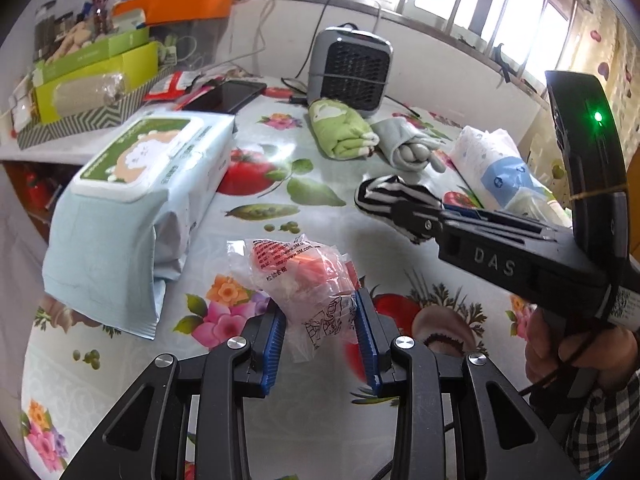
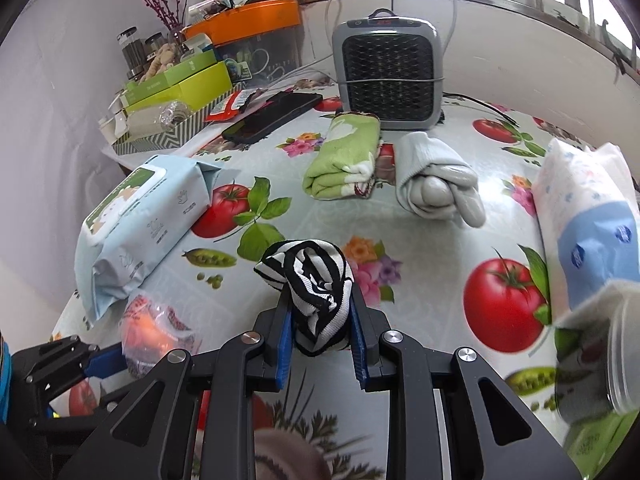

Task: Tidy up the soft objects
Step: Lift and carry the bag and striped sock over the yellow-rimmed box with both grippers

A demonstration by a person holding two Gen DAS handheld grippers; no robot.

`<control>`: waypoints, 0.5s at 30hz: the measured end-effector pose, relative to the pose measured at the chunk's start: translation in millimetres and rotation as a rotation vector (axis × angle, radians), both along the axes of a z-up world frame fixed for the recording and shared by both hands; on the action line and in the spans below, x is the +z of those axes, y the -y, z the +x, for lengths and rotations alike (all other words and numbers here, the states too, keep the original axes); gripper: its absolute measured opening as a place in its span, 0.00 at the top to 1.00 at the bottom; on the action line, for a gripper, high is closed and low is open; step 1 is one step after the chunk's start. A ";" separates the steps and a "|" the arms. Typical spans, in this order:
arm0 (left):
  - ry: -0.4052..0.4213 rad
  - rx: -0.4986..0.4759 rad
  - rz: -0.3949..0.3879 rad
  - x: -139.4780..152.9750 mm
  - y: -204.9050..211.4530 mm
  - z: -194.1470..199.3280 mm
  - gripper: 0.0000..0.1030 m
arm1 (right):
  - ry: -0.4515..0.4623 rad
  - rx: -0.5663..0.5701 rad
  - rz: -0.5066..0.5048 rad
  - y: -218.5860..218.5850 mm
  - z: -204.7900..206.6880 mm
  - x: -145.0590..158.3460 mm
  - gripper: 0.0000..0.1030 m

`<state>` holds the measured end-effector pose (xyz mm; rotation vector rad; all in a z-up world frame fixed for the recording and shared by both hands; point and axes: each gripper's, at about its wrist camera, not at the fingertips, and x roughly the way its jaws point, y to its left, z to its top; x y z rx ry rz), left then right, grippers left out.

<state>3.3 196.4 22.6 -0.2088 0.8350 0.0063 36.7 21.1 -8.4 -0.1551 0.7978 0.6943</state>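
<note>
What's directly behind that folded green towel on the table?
A grey space heater stands right behind the green towel, against the wall, with cables running up to the windowsill. The towel hides the heater's lower left corner, so whether they touch cannot be told.

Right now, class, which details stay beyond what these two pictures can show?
- Bag contents: left view, crinkled plastic blurs the orange pieces; the print is too small to read.
- Sock lower end: right view, hidden between the right tongs.
- Jar: right view, blurred and cut by the edge.
- Glove far side: left view, hidden by its own bulk.
</note>
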 end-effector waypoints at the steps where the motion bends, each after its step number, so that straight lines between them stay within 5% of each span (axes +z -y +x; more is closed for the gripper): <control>1: 0.005 -0.001 0.005 2.4 1.7 -1.3 0.70 | 0.002 -0.001 0.003 2.8 -1.8 1.3 0.75; 15: 0.102 -0.054 0.061 44.8 29.6 -8.3 0.70 | 0.075 -0.063 0.073 50.1 -26.8 42.7 0.75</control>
